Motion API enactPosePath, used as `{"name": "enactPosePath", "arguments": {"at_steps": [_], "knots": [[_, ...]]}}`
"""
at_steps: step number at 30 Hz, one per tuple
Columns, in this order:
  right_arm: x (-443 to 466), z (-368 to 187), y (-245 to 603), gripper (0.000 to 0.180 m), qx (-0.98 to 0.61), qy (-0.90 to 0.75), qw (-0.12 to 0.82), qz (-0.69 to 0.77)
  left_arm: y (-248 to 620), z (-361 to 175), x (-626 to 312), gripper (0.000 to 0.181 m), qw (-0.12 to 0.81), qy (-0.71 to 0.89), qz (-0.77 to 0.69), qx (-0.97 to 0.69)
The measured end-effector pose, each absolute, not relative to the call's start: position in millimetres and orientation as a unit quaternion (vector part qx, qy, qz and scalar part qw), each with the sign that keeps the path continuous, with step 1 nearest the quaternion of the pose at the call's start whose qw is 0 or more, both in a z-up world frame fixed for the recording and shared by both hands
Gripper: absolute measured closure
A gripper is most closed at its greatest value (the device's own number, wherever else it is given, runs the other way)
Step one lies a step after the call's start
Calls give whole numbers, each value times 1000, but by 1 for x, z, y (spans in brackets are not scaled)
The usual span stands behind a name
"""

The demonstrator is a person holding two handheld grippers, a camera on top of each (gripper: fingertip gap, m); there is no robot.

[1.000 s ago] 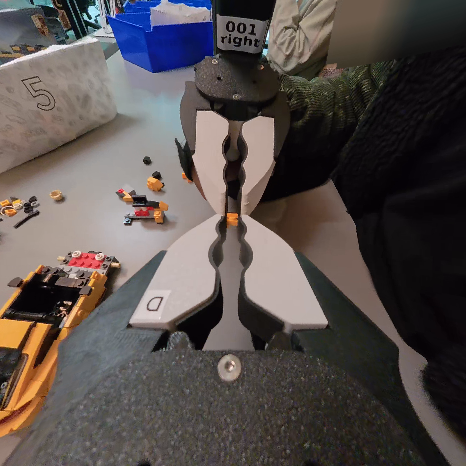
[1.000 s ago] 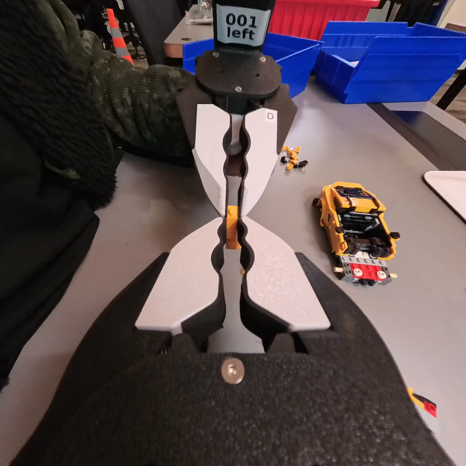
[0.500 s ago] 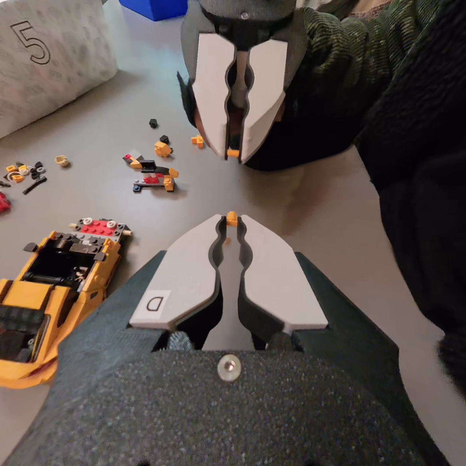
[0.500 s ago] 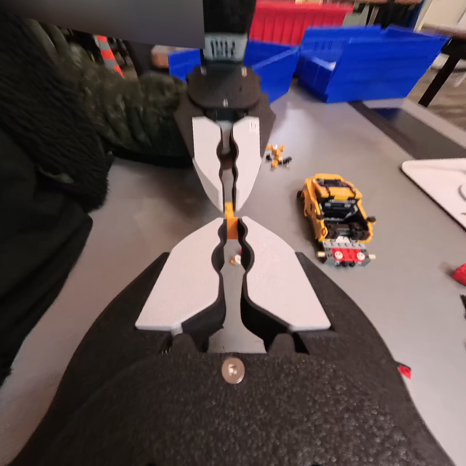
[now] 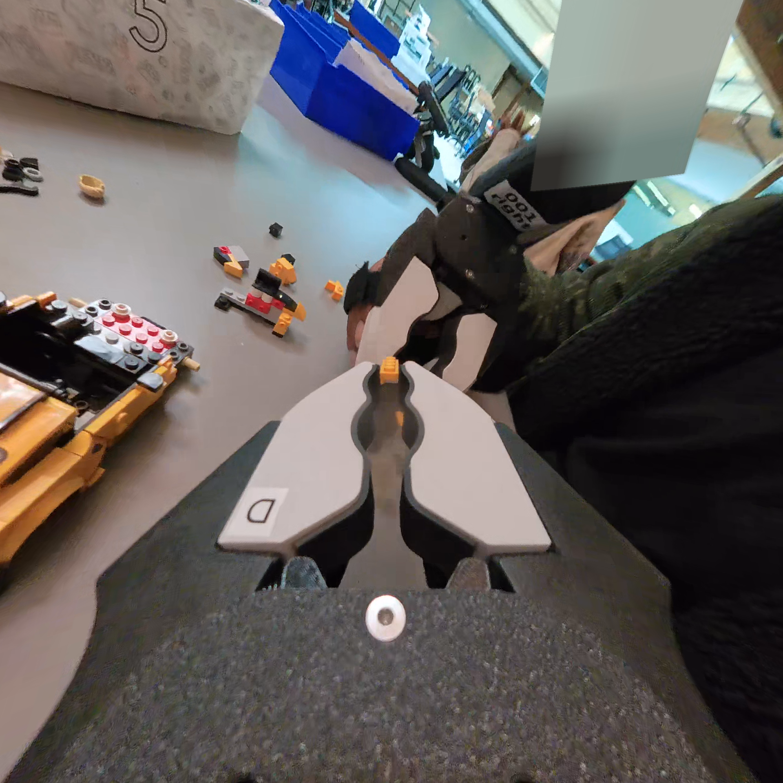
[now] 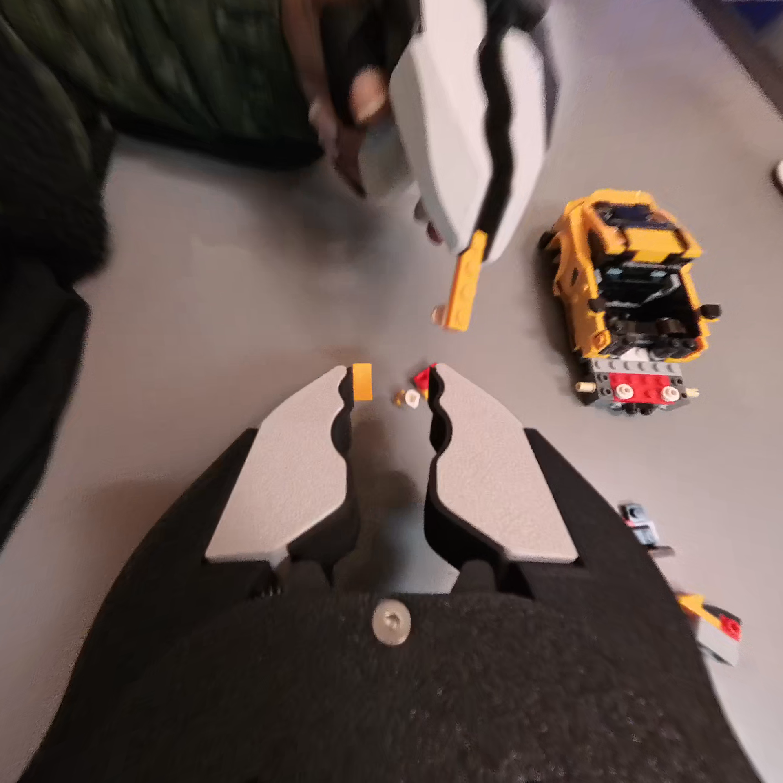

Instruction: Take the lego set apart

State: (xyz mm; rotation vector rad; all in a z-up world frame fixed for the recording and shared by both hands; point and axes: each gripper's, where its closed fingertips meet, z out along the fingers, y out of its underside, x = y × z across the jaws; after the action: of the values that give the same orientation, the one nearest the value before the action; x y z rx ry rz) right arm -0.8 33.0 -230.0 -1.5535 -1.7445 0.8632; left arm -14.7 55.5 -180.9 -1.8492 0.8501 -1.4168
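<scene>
My left gripper (image 5: pixel 389 369) is shut on a thin orange plate (image 5: pixel 389 373). In the right wrist view that plate (image 6: pixel 464 288) hangs from the left gripper (image 6: pixel 478 243) above the table. My right gripper (image 6: pixel 392 373) is open, and a small orange piece (image 6: pixel 362 381) sits against its left fingertip; I cannot tell if it is stuck or falling. The right gripper (image 5: pixel 423 356) also shows just beyond my left one. The yellow lego car (image 6: pixel 627 296) stands on the grey table, roof off, red rear plate exposed. It is at the left in the left wrist view (image 5: pixel 63 402).
Small red (image 6: pixel 421 377) and white (image 6: pixel 411 398) bits lie under the right gripper. Loose part clusters (image 5: pixel 262 292) lie beyond the car. A white numbered bag (image 5: pixel 127 63) and blue bins (image 5: pixel 347 97) stand at the back. More parts (image 6: pixel 716 631) lie at the right. Across from one pair of fingers to the other is roughly 6 centimeters.
The two grippers have pulled apart and the orange piece has split. The left keeps the long plate and has moved toward the car. The right gripper has opened.
</scene>
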Motion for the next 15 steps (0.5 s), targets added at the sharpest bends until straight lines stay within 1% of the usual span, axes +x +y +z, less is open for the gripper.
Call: {"name": "enactPosePath", "arguments": {"at_steps": [1,4,6,9,11,15], "knots": [[-3,-220,34,146,-594,-642,328,358,55,-179,-14,173,322,317,-551,-701],[-7,-196,40,149,-602,-579,341,433,53,-174,-11,173,318,308,-572,-690],[-7,-190,39,153,-602,-561,335,460,52,-174,-9,173,320,312,-571,-688],[-9,-188,38,158,-601,-554,333,470,49,-171,-6,173,321,314,-581,-679],[-10,-189,40,168,-606,-552,335,465,47,-171,-5,173,320,320,-580,-677],[-9,-188,39,168,-606,-548,331,471,47,-169,-5,173,321,318,-584,-675]]}}
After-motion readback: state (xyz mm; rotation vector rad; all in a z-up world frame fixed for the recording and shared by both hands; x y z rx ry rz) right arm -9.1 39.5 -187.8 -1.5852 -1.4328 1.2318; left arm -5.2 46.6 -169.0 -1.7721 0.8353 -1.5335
